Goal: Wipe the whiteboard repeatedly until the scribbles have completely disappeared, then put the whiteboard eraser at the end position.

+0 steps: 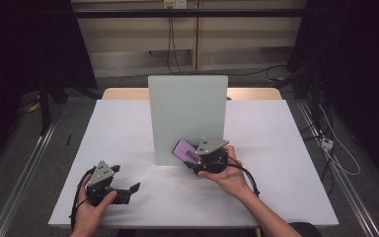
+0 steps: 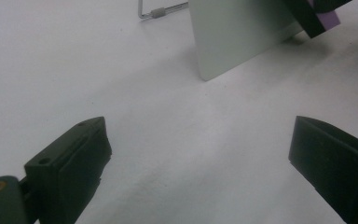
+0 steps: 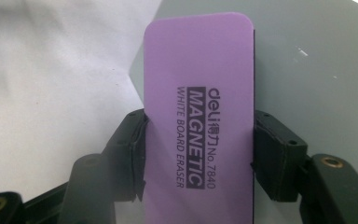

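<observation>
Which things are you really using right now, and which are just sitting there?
In use:
- purple whiteboard eraser
- right gripper, clamped on the eraser
- upright whiteboard, which the eraser is at

Just sitting there:
- left gripper, open, holding nothing
- table

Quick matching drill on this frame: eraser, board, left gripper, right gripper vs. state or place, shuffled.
Things:
1. purple whiteboard eraser
2. grey-green board
3. left gripper
4. right gripper

States:
A. jaws open, nothing between them
B. stands upright at mid-table
C. clamped between two black jaws
D. shut on the eraser, by the board's lower right corner

Pairs: 1-C, 2-B, 3-A, 4-D
</observation>
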Demonstrator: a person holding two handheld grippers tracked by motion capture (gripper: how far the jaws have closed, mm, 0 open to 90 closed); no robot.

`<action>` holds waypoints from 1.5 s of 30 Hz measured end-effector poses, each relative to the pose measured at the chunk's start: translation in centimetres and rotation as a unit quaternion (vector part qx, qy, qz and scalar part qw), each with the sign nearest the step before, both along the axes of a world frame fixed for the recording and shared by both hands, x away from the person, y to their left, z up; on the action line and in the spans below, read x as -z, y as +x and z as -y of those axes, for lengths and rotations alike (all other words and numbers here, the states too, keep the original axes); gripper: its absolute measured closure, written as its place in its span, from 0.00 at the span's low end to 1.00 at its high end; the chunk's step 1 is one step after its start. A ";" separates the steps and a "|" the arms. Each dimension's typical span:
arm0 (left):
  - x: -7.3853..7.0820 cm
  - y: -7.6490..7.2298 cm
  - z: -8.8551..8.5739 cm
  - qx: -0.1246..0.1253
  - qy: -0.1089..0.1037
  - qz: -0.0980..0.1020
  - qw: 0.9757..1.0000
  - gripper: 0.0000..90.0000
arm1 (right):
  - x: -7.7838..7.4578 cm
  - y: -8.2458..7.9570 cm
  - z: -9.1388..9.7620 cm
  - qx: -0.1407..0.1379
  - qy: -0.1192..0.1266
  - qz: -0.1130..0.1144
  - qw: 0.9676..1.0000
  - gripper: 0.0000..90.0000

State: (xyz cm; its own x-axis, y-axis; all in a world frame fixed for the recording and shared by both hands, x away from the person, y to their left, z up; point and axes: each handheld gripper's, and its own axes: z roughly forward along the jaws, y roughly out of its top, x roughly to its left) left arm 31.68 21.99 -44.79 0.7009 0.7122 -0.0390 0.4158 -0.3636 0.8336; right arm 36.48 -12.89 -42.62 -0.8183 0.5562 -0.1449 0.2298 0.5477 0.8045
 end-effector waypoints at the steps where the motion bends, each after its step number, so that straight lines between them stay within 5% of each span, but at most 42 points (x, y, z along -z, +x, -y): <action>1: 0.0 -0.1 0.0 0.000 0.000 0.001 1.000 0.05 | -0.1 0.0 0.3 0.003 0.002 0.002 1.000 0.46; 9: -0.1 -0.2 -0.2 -0.004 -0.006 0.001 1.000 0.05 | -2.1 -0.1 3.1 0.047 0.030 0.027 0.998 0.46; 22: -0.2 -0.3 0.0 0.001 -0.002 0.004 1.000 0.05 | -2.6 -0.7 3.8 0.013 0.042 -0.037 0.998 0.46; 29: 0.2 0.0 -0.1 0.001 -0.004 -0.007 1.000 0.05 | -2.6 -0.2 3.4 -0.023 0.035 -0.090 0.995 0.46; 45: -0.3 0.0 0.2 0.006 -0.001 0.003 1.000 0.05 | -2.0 -0.5 3.2 -0.057 0.031 -0.153 0.986 0.46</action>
State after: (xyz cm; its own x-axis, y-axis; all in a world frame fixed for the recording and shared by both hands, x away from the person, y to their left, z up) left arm 31.66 21.82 -44.52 0.7101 0.7032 -0.0366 0.4060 -0.3663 0.8373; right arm 35.96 -16.10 -40.63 -0.8758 0.4586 0.1506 0.4075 0.5351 0.7400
